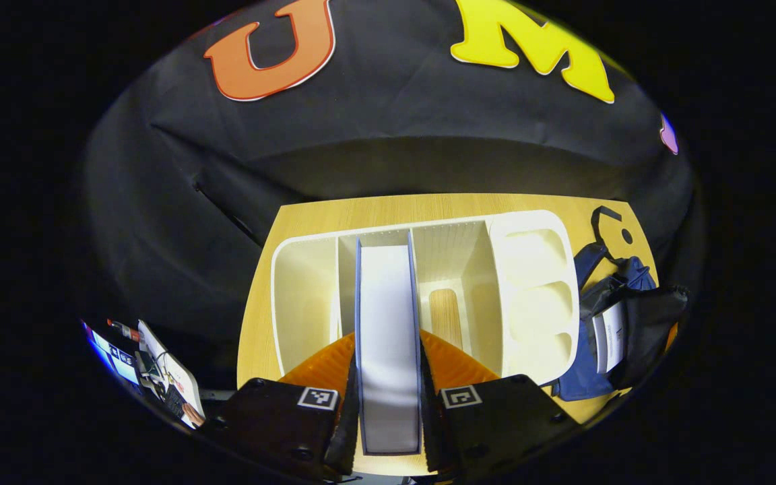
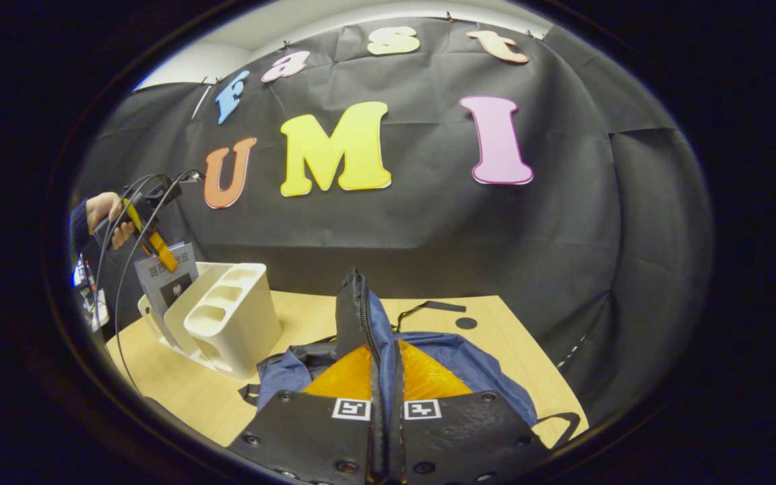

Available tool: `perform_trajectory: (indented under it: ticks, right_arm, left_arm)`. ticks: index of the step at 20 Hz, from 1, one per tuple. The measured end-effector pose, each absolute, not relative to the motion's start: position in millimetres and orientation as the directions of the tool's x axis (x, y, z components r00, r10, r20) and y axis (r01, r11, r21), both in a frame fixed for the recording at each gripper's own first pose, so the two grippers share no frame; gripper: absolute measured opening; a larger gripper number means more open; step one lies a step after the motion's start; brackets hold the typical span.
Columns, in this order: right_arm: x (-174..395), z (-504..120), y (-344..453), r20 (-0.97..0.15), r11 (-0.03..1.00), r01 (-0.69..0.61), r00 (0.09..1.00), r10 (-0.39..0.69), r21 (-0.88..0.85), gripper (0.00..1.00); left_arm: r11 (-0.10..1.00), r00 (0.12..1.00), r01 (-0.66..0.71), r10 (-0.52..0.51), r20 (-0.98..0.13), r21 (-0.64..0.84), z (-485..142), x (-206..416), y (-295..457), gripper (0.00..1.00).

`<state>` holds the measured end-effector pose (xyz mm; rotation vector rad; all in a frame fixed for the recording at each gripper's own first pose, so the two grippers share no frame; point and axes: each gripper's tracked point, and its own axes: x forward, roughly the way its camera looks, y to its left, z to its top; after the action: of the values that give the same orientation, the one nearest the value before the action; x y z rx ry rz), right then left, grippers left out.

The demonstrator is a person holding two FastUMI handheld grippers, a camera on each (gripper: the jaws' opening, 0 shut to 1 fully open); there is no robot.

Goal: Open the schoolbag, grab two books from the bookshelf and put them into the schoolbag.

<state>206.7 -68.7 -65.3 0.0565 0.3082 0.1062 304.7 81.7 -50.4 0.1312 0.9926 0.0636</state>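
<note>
Two claws here, each with its own job. Left claw (image 1: 388, 404), low in the middle of the left gripper view, has both fingers clamped on a book (image 1: 388, 337), pressing on its covers with the white page edge facing the camera. That book stands upright in the middle slot of the cream bookshelf (image 1: 307, 296), which sits on the wooden bench (image 1: 256, 323). At the right side of that view the blue schoolbag (image 1: 587, 377) lies just beside the shelf, mouth open, with a white book (image 1: 610, 337) showing inside it.

Over in the right gripper view, the right claw (image 2: 386, 417) at the bottom centre is nearly closed, fingers pinched on the black zipper edge (image 2: 354, 316) of the schoolbag's flap, which stands up above the blue fabric. At middle left a hand (image 2: 105, 215) holds the other claw, gripping the grey-covered book at the shelf.
</note>
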Motion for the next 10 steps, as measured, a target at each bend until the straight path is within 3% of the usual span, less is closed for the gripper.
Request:
perform_trajectory:
  ticks: [10]
  right_arm:
    - [205.2, -64.1, -56.5, -0.300, 0.993, -0.108, 0.947, 0.118, 0.050, 0.04]
  left_arm:
    - [1.000, 0.597, -0.021, 0.024, -0.802, 0.014, -43.9, 208.6, 79.6, 0.40]
